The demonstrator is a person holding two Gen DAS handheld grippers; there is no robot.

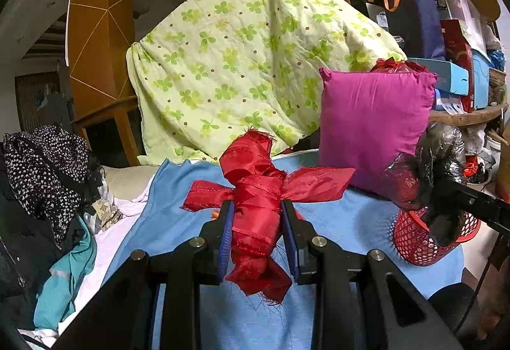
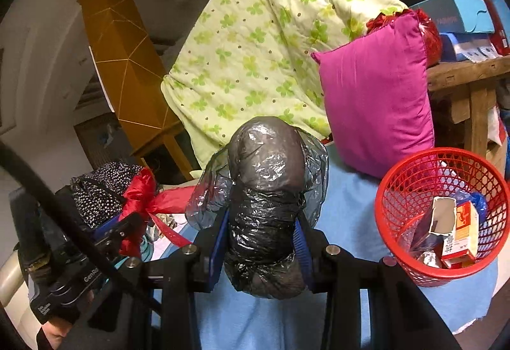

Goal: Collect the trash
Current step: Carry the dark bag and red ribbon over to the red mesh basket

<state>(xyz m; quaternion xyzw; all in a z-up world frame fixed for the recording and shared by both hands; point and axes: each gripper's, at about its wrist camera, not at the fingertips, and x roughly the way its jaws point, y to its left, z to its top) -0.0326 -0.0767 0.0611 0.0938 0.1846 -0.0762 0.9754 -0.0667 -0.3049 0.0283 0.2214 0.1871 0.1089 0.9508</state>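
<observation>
My left gripper [image 1: 257, 213] is shut on a knotted bundle of red satin cloth [image 1: 255, 190], held up above the blue sheet [image 1: 344, 216]; the same red bundle [image 2: 143, 194] shows at the left of the right wrist view. My right gripper [image 2: 264, 229] is shut on a wad of black and grey plastic bag [image 2: 266, 190], lifted above the sheet. That black wad [image 1: 436, 165] hangs over the red mesh basket [image 1: 414, 241] in the left wrist view. The red basket [image 2: 401, 190] stands at the right and holds a torn carton, a red-and-white box and wrappers.
A magenta cushion [image 1: 373, 127] leans behind the basket against a green clover-print quilt [image 1: 239, 57]. A pile of dark clothes [image 1: 44, 171] lies at the left. A wooden table with boxes [image 2: 462, 69] stands at the right, a brown pillar [image 1: 98, 31] at the back left.
</observation>
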